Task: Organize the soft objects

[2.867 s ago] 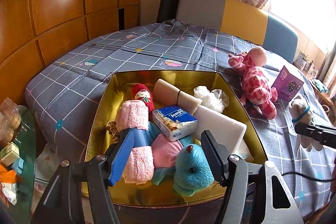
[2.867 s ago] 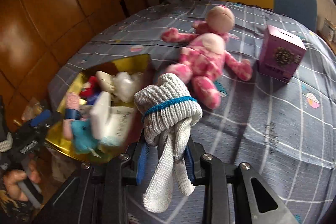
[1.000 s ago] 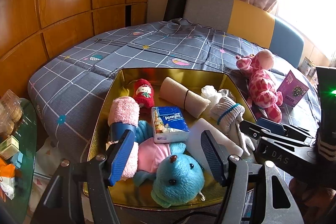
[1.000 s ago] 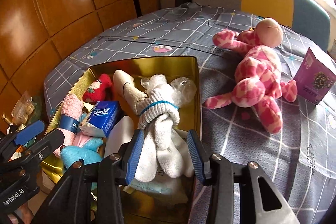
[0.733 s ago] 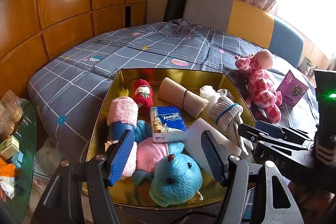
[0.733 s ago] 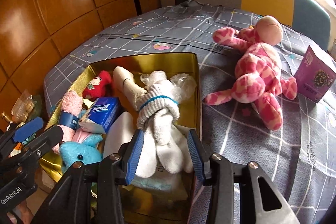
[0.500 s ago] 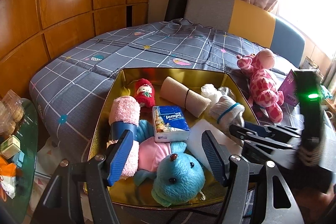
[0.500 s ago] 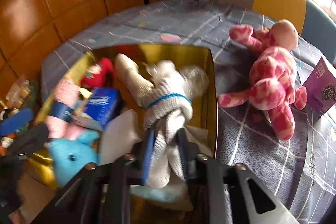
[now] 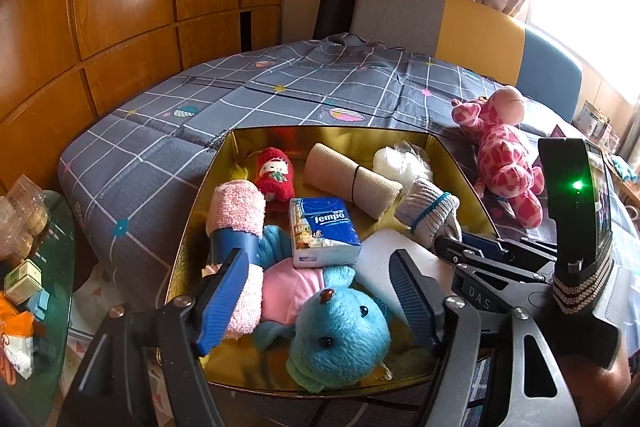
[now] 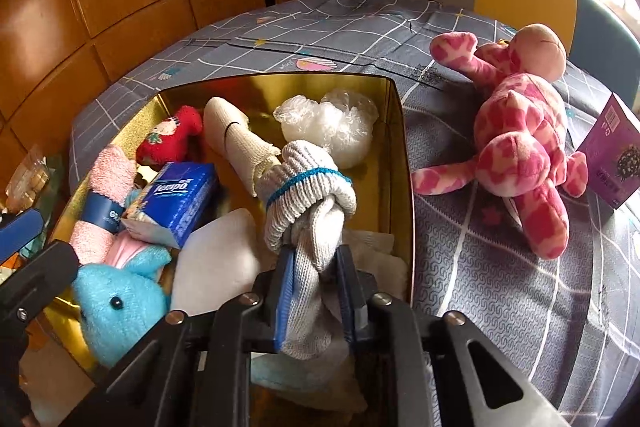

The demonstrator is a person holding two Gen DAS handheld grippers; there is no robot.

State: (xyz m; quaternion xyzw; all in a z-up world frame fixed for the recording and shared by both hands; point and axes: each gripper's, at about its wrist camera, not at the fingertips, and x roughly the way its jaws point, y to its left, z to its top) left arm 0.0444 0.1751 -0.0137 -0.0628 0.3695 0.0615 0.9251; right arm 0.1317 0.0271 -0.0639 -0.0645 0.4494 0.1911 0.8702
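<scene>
- Right wrist view: right tool [image 10: 316, 269] clamps tight on the grey knitted glove bundle [image 10: 308, 195], over the gold tin [image 10: 404, 163].
- Left tool [image 9: 320, 301] hangs open, empty, above the blue plush [image 9: 340, 341].

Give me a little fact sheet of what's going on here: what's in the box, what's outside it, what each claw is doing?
Box: gold tin on a checked bedspread
In the box: blue plush, tissue pack, pink towel roll, red doll
Outside: pink giraffe toy, purple carton
Right claw: shut on the knotted gloves, over the tin
Left claw: open, jaws just widening, nothing between them
</scene>
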